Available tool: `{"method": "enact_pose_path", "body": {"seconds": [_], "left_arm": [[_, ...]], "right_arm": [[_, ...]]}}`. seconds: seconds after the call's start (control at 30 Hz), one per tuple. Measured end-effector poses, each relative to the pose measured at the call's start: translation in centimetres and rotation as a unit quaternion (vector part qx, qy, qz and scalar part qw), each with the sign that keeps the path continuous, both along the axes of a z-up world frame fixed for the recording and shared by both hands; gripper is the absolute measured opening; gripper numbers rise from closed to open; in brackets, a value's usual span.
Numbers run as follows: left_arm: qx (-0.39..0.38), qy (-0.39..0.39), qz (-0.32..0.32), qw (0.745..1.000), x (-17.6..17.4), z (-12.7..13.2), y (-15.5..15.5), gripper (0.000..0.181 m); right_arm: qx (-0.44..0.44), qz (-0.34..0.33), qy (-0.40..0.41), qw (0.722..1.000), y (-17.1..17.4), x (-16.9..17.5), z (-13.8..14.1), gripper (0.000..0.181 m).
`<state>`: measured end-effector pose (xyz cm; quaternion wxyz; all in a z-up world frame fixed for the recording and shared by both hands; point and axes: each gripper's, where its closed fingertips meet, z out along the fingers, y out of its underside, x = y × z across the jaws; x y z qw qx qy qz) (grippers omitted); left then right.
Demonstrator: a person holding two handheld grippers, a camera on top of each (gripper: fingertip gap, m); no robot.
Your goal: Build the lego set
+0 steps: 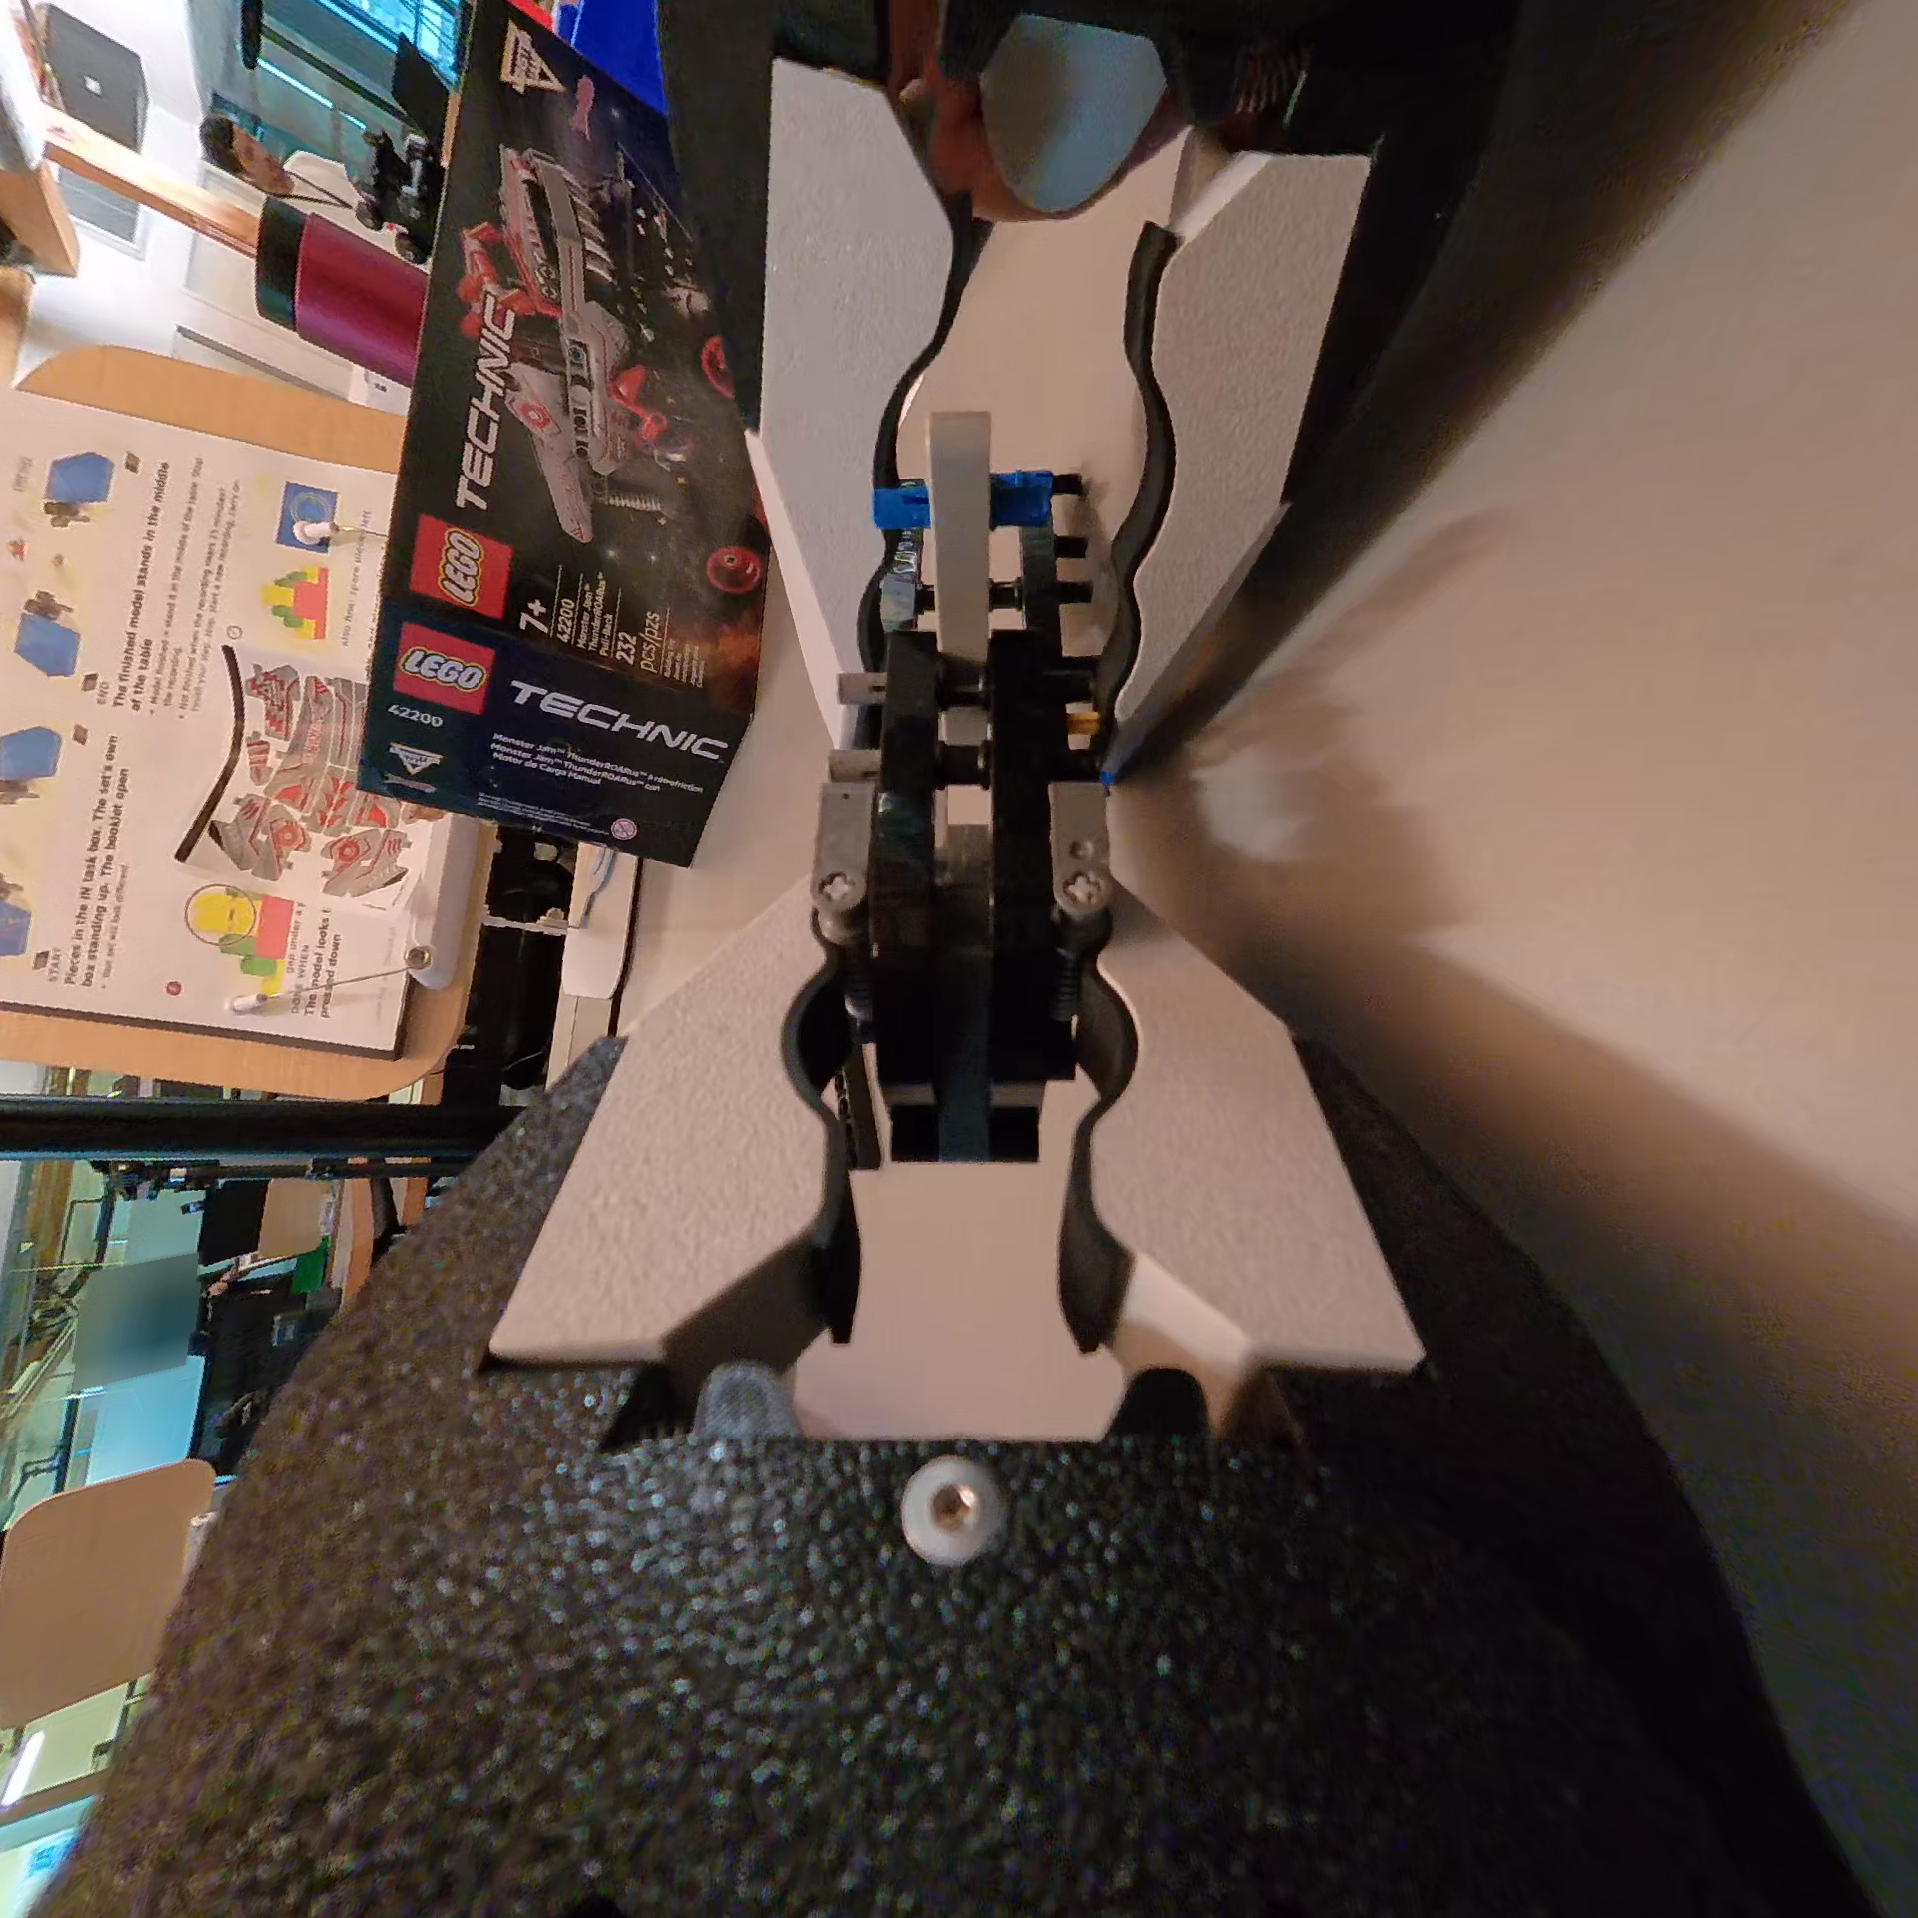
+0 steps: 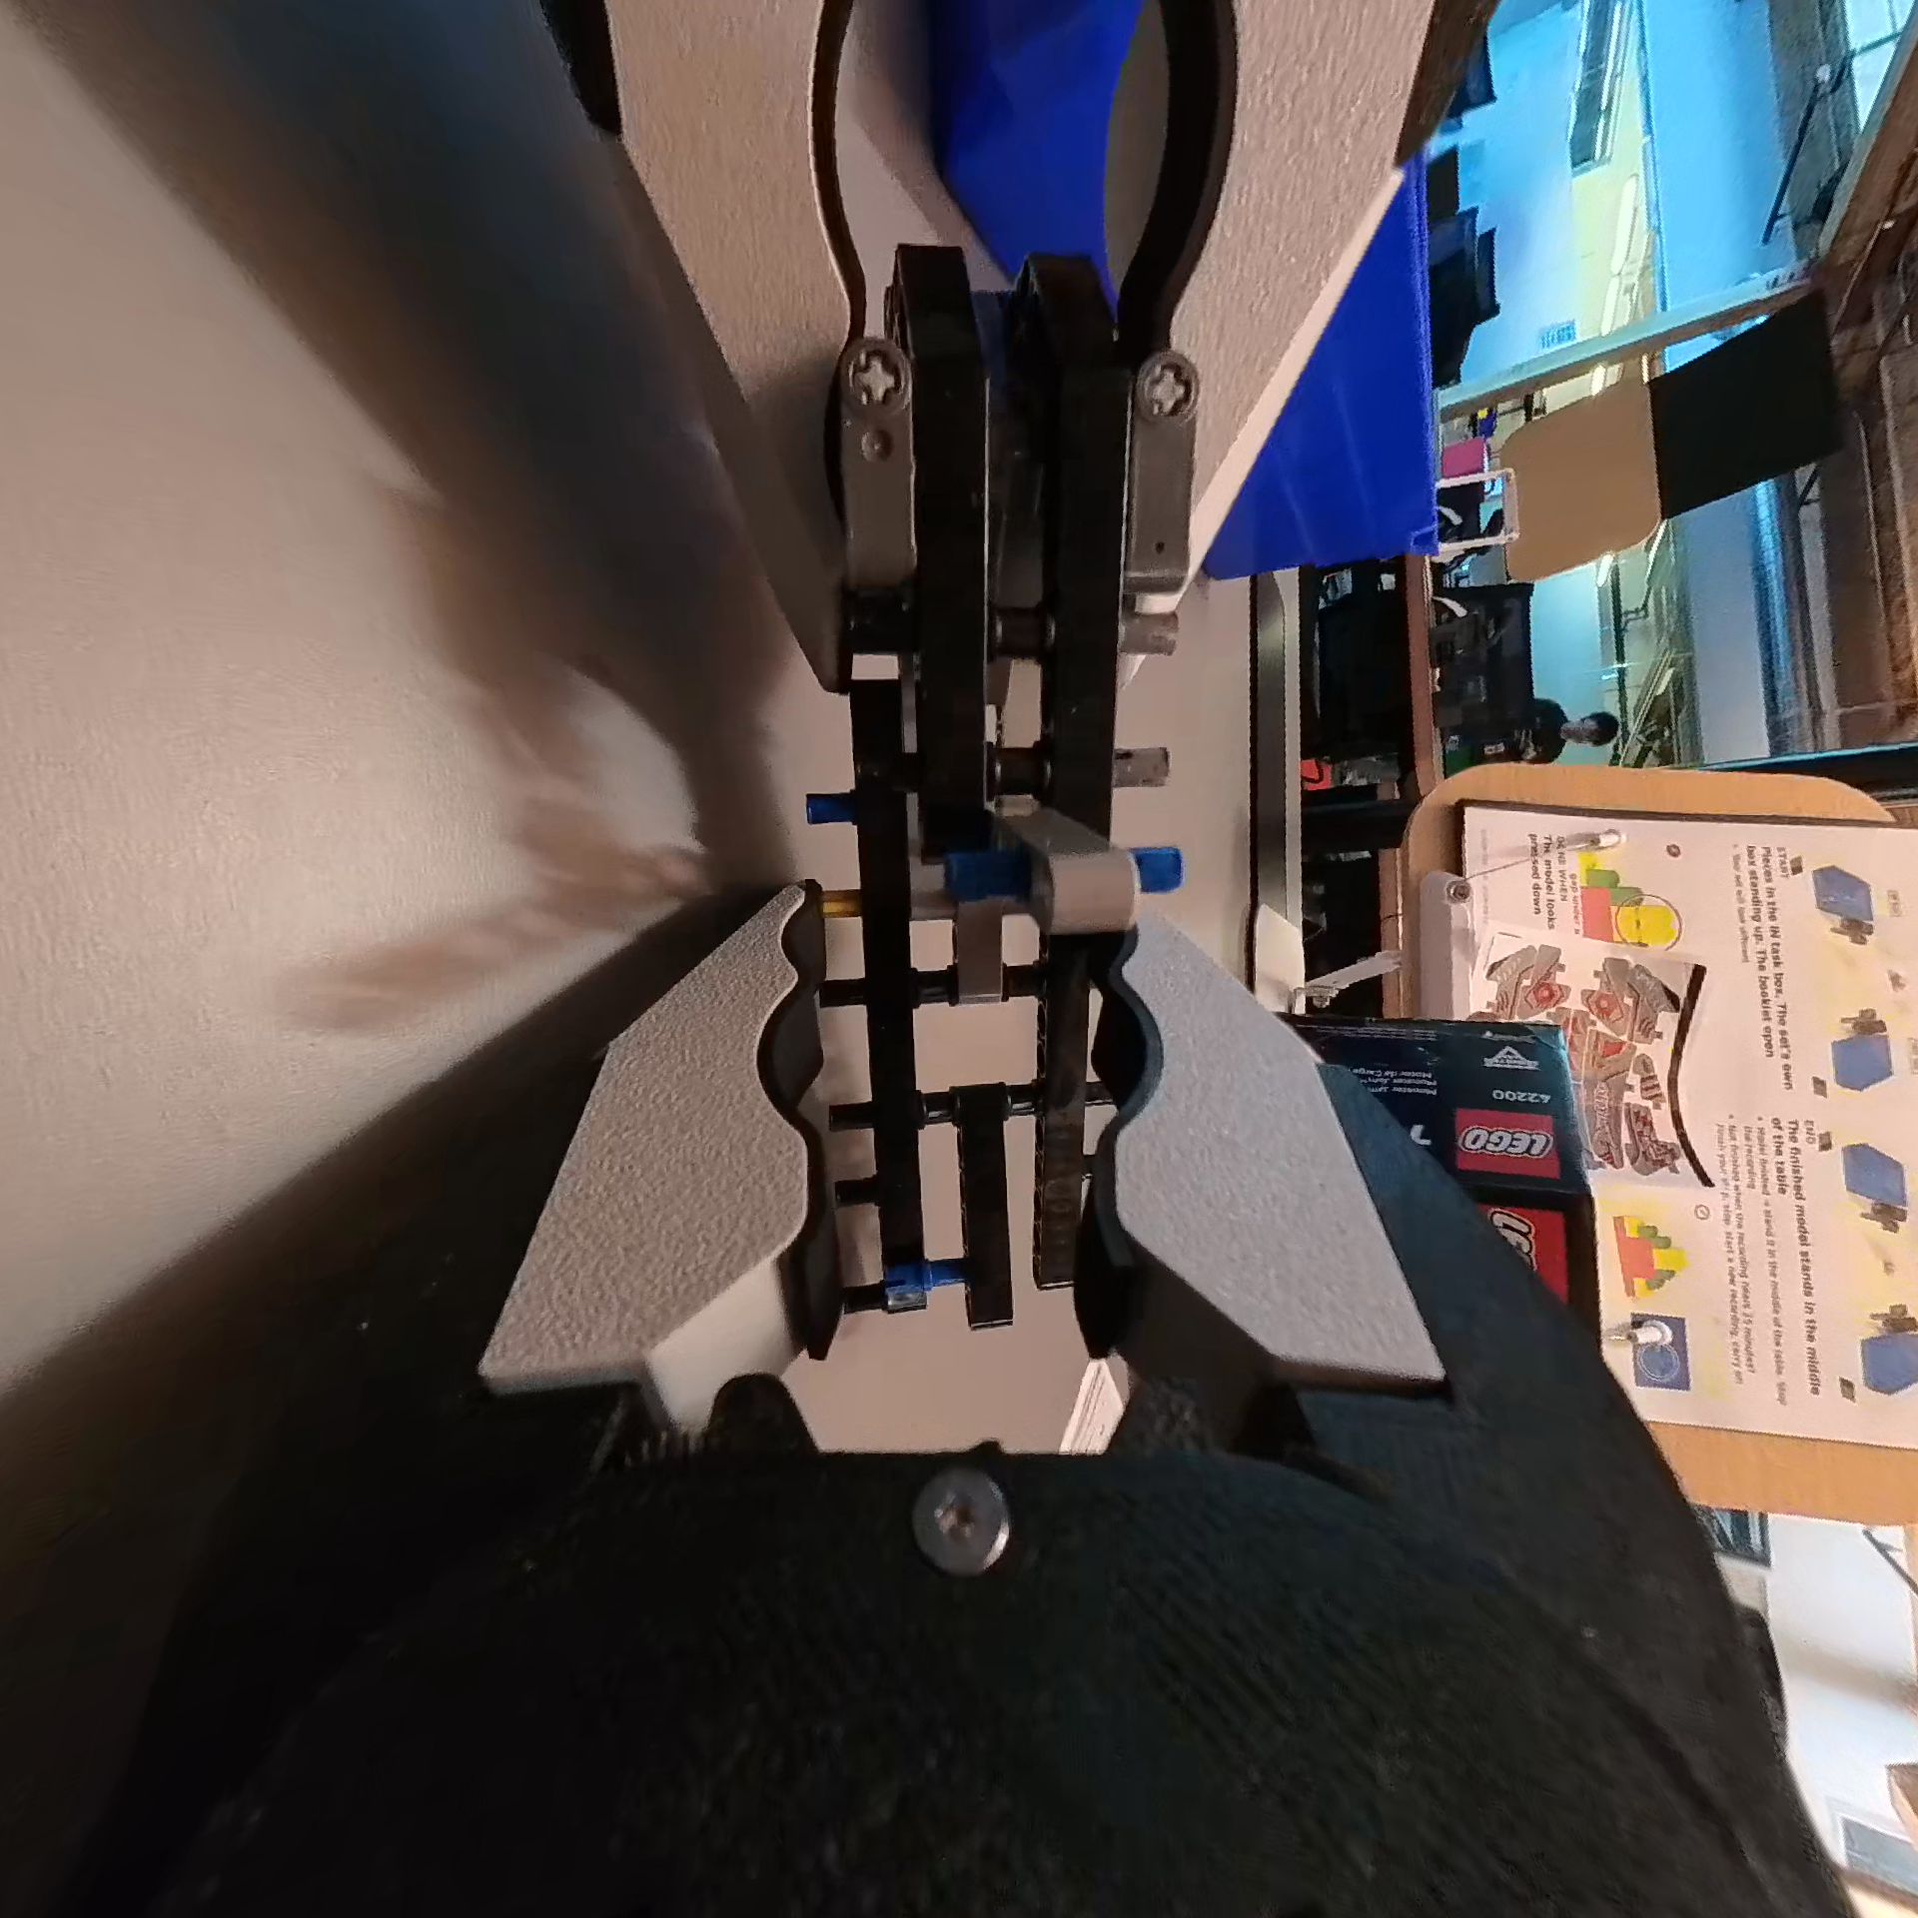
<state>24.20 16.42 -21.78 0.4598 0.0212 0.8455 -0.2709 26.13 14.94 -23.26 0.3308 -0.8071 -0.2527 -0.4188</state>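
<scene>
Gripping one shared lego assembly (image 1: 960, 830) from opposite ends, both views rolled sideways. Seen in the left wrist view at centre frame: left gripper (image 1: 965, 1048) pinching the black frame end of the assembly, its fingers (image 1: 727, 1131) pressed against dark coil springs and grey cross-headed links on either side. Beyond it, pale grey beam (image 1: 960, 529) standing upright between the black beams, crossed by a blue pin (image 1: 1022, 485). Facing from the top of the frame, right gripper (image 1: 1022, 436) closing on the far end of the same assembly. Standing at upper left, lego box (image 1: 560, 498) with a red and grey truck pictured on it; left of that, a printed instruction sheet (image 1: 197, 727) on a wooden board, and a dark red cylinder (image 1: 343, 291) near the top left. Running down the right side, pale counter (image 1: 1661, 727), blurred. Seen in the right wrist view at centre frame: right gripper (image 2: 950, 1131) clamped around the ladder-like end of the lego assembly (image 2: 970, 830), black pins between its long beams, fingers (image 2: 685, 1121) touching the pin tips on both sides. Blue pins and a grey connector (image 2: 1079, 882) just above the fingertips. At the top, left gripper (image 2: 1012, 259) holding the opposite end. Behind that, blue bin (image 2: 1329, 394) at upper right; lego box (image 2: 1453, 1131) and instruction sheet (image 2: 1681, 1090) at right.
</scene>
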Motion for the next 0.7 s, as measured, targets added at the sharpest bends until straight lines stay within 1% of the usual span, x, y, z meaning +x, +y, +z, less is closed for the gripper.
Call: {"method": "enact_pose_path", "body": {"seconds": [0.13, 0.23, 0.3, 0.4, 0.47, 0.53, 0.57, 0.63, 0.7], "left_arm": [[0.005, -0.004, -0.001, 1.000, -0.02, -0.04, -0.03, 0.038], [-0.006, 0.001, -0.004, 1.000, -0.04, -0.18, -0.06, 0.038], [-0.009, 0.003, -0.004, 1.000, -0.02, -0.27, -0.02, 0.038], [-0.015, 0.001, -0.010, 1.000, 0.13, -0.16, -0.08, 0.038], [0.008, -0.024, -0.021, 0.999, 0.00, 0.11, -0.18, 0.039], [0.018, -0.030, -0.018, 0.999, -0.04, 0.26, -0.22, 0.039], [0.023, -0.033, -0.017, 0.999, -0.03, 0.28, -0.23, 0.039], [0.037, -0.045, -0.020, 0.998, -0.06, 0.49, -0.31, 0.039], [0.055, -0.058, -0.020, 0.997, -0.09, 0.66, -0.32, 0.039]], "right_arm": [[-0.001, -0.004, -0.002, 1.000, 0.00, 0.01, -0.03, 0.049], [-0.004, -0.004, 0.003, 1.000, 0.01, 0.04, -0.09, 0.048], [-0.008, 0.009, 0.000, 1.000, 0.03, 0.03, -0.10, 0.047], [0.009, 0.027, 0.017, 0.999, -0.03, -0.02, 0.05, 0.047], [0.024, 0.029, 0.034, 0.999, -0.06, -0.04, 0.19, 0.050], [0.038, 0.028, 0.044, 0.998, -0.07, 0.15, 0.51, 0.056], [0.038, 0.029, 0.047, 0.998, -0.10, 0.12, 0.48, 0.056], [0.028, 0.041, 0.026, 0.998, -0.08, -0.16, 0.41, 0.047], [0.026, 0.038, 0.006, 0.999, -0.03, -0.07, 0.51, 0.048]]}}
